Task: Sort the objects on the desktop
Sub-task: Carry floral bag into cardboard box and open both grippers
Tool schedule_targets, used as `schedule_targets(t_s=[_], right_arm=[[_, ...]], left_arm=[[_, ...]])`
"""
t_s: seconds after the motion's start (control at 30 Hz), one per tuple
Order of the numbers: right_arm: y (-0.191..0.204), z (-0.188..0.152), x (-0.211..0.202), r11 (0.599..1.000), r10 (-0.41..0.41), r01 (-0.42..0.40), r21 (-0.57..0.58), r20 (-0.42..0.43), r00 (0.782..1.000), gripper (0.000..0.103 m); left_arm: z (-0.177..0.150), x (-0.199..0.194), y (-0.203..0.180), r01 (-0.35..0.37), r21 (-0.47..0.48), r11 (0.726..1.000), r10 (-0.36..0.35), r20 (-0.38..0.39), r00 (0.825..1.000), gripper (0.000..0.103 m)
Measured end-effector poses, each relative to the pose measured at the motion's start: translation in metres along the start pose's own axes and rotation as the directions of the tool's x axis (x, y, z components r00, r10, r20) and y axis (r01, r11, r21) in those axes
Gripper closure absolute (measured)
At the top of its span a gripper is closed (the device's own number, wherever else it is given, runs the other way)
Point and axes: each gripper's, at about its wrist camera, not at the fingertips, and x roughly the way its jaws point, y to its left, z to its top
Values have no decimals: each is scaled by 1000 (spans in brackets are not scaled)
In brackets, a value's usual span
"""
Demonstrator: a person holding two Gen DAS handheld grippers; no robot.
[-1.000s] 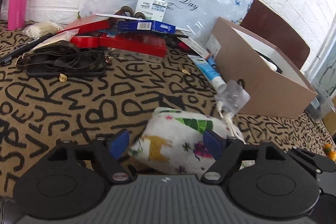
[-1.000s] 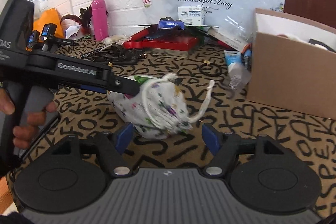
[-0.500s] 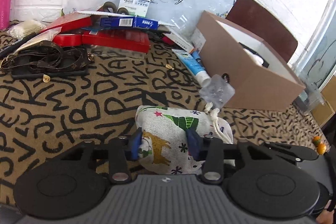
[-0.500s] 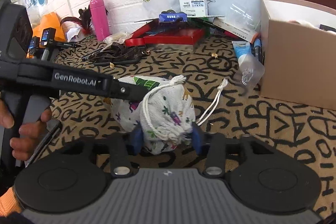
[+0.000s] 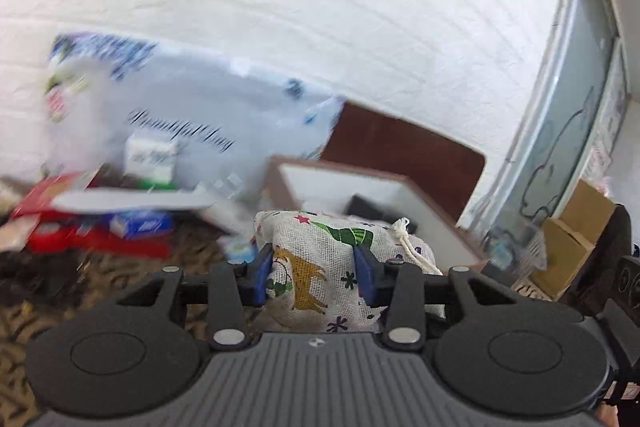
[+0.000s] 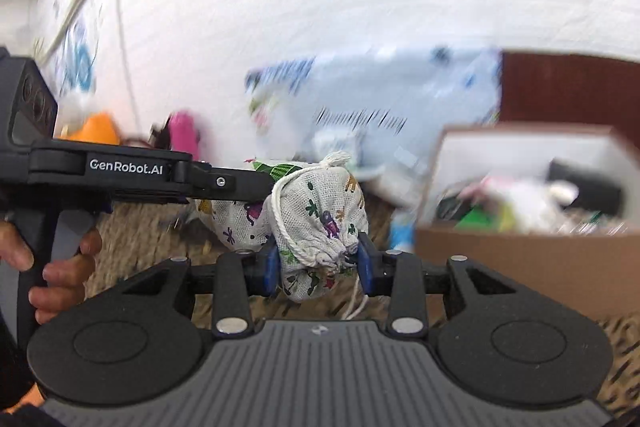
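Pinching the printed cloth bag (image 5: 320, 267) from both ends: left gripper (image 5: 316, 273) clamps its body, right gripper (image 6: 318, 265) squeezes the tied neck. Bag's up off the patterned table (image 6: 132, 239), with the cardboard box (image 6: 520, 259) just beyond, background blurred.

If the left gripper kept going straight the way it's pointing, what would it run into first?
Probably the open cardboard box: it lies straight beyond the printed drawstring bag that the left gripper holds. Blur makes the depth uncertain.
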Motion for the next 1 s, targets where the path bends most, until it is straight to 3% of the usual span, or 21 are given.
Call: schedule_targets(t_s=[0.3,0.63,0.87,0.93,0.97,1.0], right_arm=[[-75,44,-34,988,-157,156,15,122,980,66],[-168,43,-32,957,-291,288,45,103,951,66],[-218,26,-16,946,-322,318,65,66,945,65],[-228,21,-8,938,-341,337,76,47,939,62],[-233,19,-3,930,-360,357,86,27,932,60],[-237,17,0,919,-386,384,92,5,923,58]], left_arm=[[36,83,-63,140,17,990,-140,31,990,60],[26,181,-102,216,-21,976,-216,-38,976,60],[10,230,-111,194,-25,981,-196,-93,976,59],[6,235,-108,166,-28,986,-168,-109,980,41],[4,234,-106,155,-29,988,-157,-111,981,25],[3,231,-104,151,-26,988,-153,-104,983,15]])
